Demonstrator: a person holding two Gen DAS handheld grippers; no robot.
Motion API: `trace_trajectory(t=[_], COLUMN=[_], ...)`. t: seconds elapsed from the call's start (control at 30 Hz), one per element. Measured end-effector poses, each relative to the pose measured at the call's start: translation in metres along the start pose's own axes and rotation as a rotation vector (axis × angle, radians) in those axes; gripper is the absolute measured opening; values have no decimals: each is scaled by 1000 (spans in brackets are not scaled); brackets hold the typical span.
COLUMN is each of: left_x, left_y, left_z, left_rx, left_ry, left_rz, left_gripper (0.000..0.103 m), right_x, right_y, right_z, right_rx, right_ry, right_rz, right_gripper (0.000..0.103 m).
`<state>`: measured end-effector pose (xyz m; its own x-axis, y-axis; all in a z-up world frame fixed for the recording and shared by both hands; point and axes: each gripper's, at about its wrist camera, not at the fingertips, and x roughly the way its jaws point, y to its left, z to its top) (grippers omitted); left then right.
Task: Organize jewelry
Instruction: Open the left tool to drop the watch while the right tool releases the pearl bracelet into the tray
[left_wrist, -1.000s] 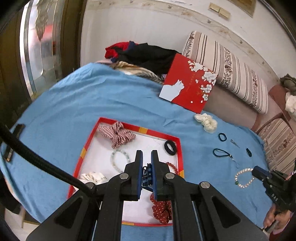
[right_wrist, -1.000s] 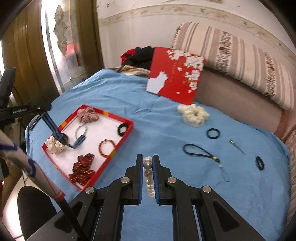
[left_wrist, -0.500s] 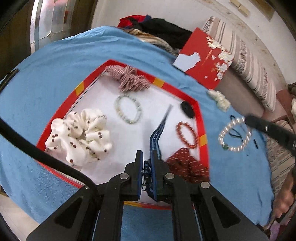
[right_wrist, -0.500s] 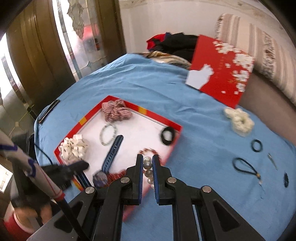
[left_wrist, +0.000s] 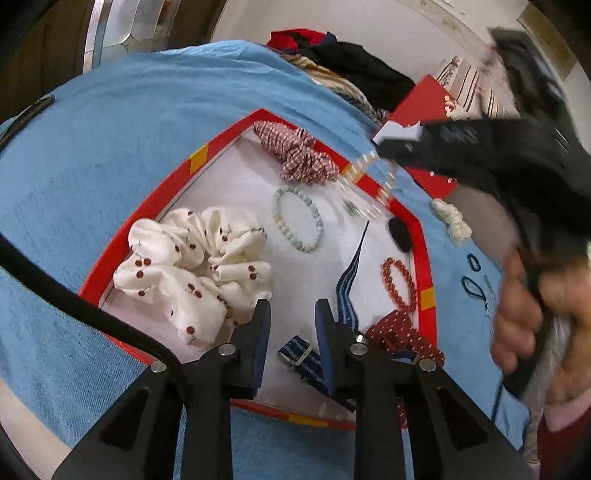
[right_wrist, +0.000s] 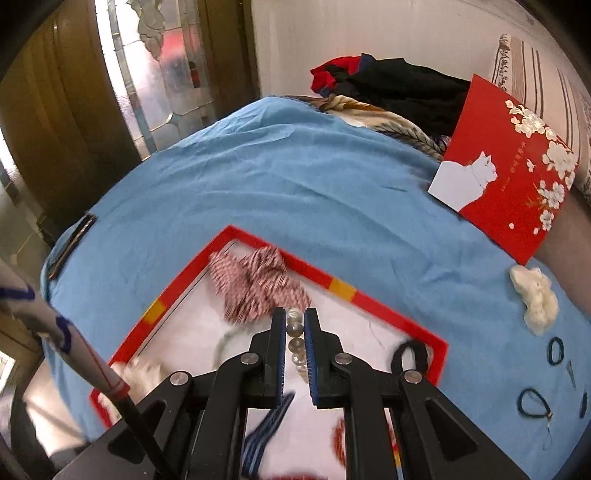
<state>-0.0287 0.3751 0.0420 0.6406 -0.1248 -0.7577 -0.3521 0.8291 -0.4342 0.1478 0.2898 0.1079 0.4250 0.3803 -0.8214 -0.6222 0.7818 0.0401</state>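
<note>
The red-rimmed white tray (left_wrist: 162, 192) lies on the blue cloth. My left gripper (left_wrist: 291, 314) hangs low over its near end, its jaws opening. The blue striped watch strap (left_wrist: 347, 284) lies on the tray floor by the right finger, and no pad presses on it. My right gripper (right_wrist: 294, 321) is shut on the pearl bracelet (right_wrist: 294, 332) above the tray (right_wrist: 325, 280). In the left wrist view the pearl bracelet (left_wrist: 365, 184) dangles, blurred, over the tray's far corner.
In the tray lie a white dotted scrunchie (left_wrist: 192, 266), a checked scrunchie (left_wrist: 295, 151), a pale bead bracelet (left_wrist: 297, 218), a red bead bracelet (left_wrist: 399, 284) and a black hair tie (left_wrist: 399, 232). A red cat card (right_wrist: 506, 173), white scrunchie (right_wrist: 535, 299) and hair ties (right_wrist: 556, 350) lie right of the tray.
My left gripper sank into the tray and its jaws parted, leaving the watch strap on the tray floor. My right gripper carried the pearl bracelet left, from the cloth to above the tray.
</note>
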Motion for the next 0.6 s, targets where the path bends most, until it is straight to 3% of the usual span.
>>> trace_trajectory(t=[0.3,0.37,0.43,0.6], left_x=[5,5,4,-11], left_y=[7,6,6,14], left_z=[0,0,0,3], left_rx=[-42,-45,-51,-126], left_ry=[31,31,30,-30], left_rz=[-36,-41,-50,-205], left_gripper=[23,24,28,58], right_x=[32,31,25,0], right_y=[-28,-35,-41,-44], right_z=[-16,-21,-27,-39], right_rx=[70,84,94,91], right_ry=[94,109,107,76], right_rz=[-50,-56,-62,-54], right_gripper=[11,18,50,54])
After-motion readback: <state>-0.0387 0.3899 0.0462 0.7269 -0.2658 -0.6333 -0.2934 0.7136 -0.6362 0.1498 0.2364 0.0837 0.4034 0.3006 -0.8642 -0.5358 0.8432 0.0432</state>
